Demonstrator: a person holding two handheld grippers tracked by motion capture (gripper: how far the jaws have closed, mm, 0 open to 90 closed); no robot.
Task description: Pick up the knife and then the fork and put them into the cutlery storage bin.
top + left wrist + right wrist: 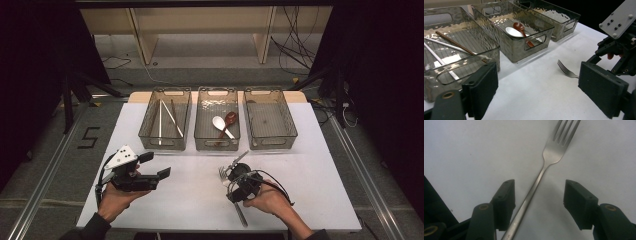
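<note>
Right gripper (537, 202): jaws apart astride the fork (541, 173) handle, nothing gripped; to be centred before closing
Left gripper (536, 90): wide open, empty
Destination: judged the empty bin (270, 119) toward the desk's far right corner

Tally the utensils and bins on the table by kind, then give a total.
Bins: 3
Chopsticks: 3, in the left bin, as far as the pictures show
Spoons: 2, one white, one brown
Forks: 1
Total: 9
</note>
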